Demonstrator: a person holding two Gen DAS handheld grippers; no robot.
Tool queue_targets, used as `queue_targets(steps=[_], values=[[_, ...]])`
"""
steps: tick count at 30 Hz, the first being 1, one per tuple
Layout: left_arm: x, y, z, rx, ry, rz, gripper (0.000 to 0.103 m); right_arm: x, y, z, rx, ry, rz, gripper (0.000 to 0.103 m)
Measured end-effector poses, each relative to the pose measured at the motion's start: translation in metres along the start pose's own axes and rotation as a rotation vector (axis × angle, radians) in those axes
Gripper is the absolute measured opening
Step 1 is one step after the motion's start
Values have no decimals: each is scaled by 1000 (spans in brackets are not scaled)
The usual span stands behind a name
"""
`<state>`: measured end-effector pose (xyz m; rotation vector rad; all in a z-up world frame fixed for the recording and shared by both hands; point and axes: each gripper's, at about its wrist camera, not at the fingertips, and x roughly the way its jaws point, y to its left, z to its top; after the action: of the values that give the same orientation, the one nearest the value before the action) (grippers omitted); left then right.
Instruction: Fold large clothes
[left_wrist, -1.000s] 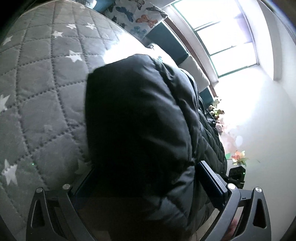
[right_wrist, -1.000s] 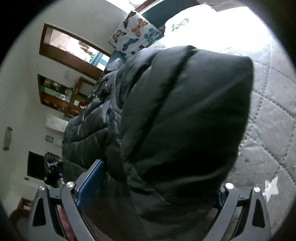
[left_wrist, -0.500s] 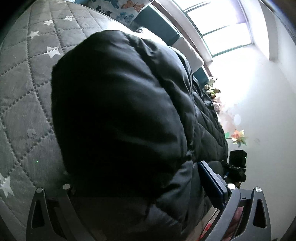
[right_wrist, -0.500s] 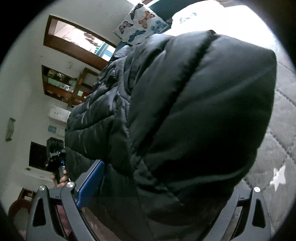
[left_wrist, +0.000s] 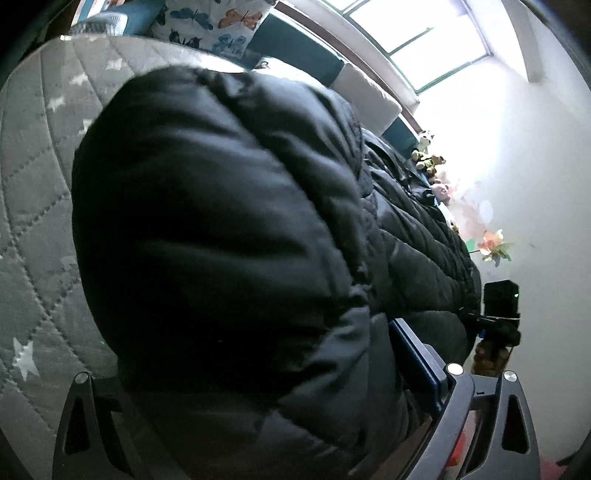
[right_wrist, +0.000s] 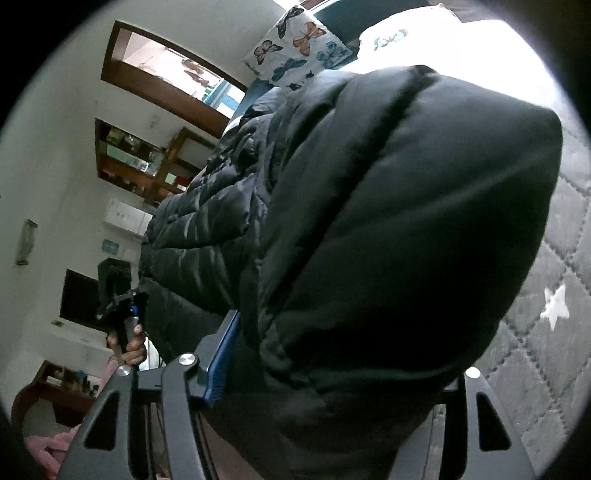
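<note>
A black quilted puffer jacket (left_wrist: 229, 236) fills the left wrist view, held up over a grey star-quilted bed cover (left_wrist: 33, 206). My left gripper (left_wrist: 266, 398) is shut on a thick fold of it; the blue pad of one finger (left_wrist: 413, 354) shows at its right. In the right wrist view the same jacket (right_wrist: 388, 229) bulges between the fingers. My right gripper (right_wrist: 332, 384) is shut on it, its blue pad (right_wrist: 221, 354) showing at the left. The other gripper (right_wrist: 118, 291) shows in a hand at the far left.
Butterfly-print pillows (left_wrist: 214, 26) lie at the head of the bed under a bright window (left_wrist: 424, 40). Stuffed toys (left_wrist: 428, 158) sit by the wall. Wooden shelves (right_wrist: 140, 162) and a mirror (right_wrist: 166, 70) hang on the far wall. The bed cover (right_wrist: 546, 350) lies at right.
Both grippers have carried the jacket fold along. In the left wrist view the pillows have come back into sight at the top. In the right wrist view more bed cover shows at the right.
</note>
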<state>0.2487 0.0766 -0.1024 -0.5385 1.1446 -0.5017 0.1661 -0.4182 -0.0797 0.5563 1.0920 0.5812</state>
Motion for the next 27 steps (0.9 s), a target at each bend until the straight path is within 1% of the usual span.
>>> queue_targets(steps=[1, 2, 3, 4, 6, 8, 10, 11, 12, 13, 14, 15, 16, 17, 18, 20, 22, 24, 26, 27], values=[[7, -2, 9, -8, 10, -3, 103, 2, -4, 2, 11, 2, 5, 73], [10, -2, 10, -17, 19, -8, 103, 3, -7, 3, 18, 3, 8, 81], [13, -2, 13, -25, 25, -15, 103, 7, -13, 4, 30, 5, 9, 87], [15, -3, 13, -22, 33, -14, 103, 10, -17, 5, 42, 12, 28, 88], [19, -4, 18, -22, 41, -10, 103, 10, -23, 7, 57, 1, 78, 90], [24, -5, 24, -27, 40, -4, 103, 7, -27, 7, 58, -5, 90, 90], [25, -1, 27, -38, 15, 16, 103, 4, -28, 5, 57, -13, 75, 86], [21, -2, 24, -46, -9, 35, 103, 1, -27, 3, 51, -20, 71, 79], [21, -8, 22, -48, -45, 71, 102, -3, -23, 2, 34, -33, 60, 71], [22, -18, 18, -35, -82, 110, 100, -7, -19, 0, 19, -44, 51, 67], [20, -28, 16, -5, -113, 153, 93, -11, -12, -1, -1, -58, 37, 60], [22, -38, 15, 22, -135, 190, 85, -15, -6, -2, -19, -67, 21, 55], [22, -49, 12, 52, -157, 227, 80, -19, 1, -4, -45, -77, -5, 53], [20, -66, 12, 89, -181, 274, 74, -22, 7, -5, -67, -86, -27, 50], [20, -79, 11, 107, -195, 294, 70, -25, 13, -5, -85, -94, -45, 48], [21, -97, 12, 126, -211, 297, 66, -39, 24, -6, -128, -123, -70, 45], [25, -112, 20, 145, -206, 263, 64, -55, 32, -3, -169, -145, -92, 44], [35, -124, 34, 142, -192, 225, 64, -75, 34, -1, -194, -171, -112, 43], [54, -150, 48, 155, -180, 191, 63, -99, 34, 4, -205, -202, -146, 43], [67, -168, 57, 162, -174, 172, 63, -114, 31, 6, -206, -224, -167, 43]])
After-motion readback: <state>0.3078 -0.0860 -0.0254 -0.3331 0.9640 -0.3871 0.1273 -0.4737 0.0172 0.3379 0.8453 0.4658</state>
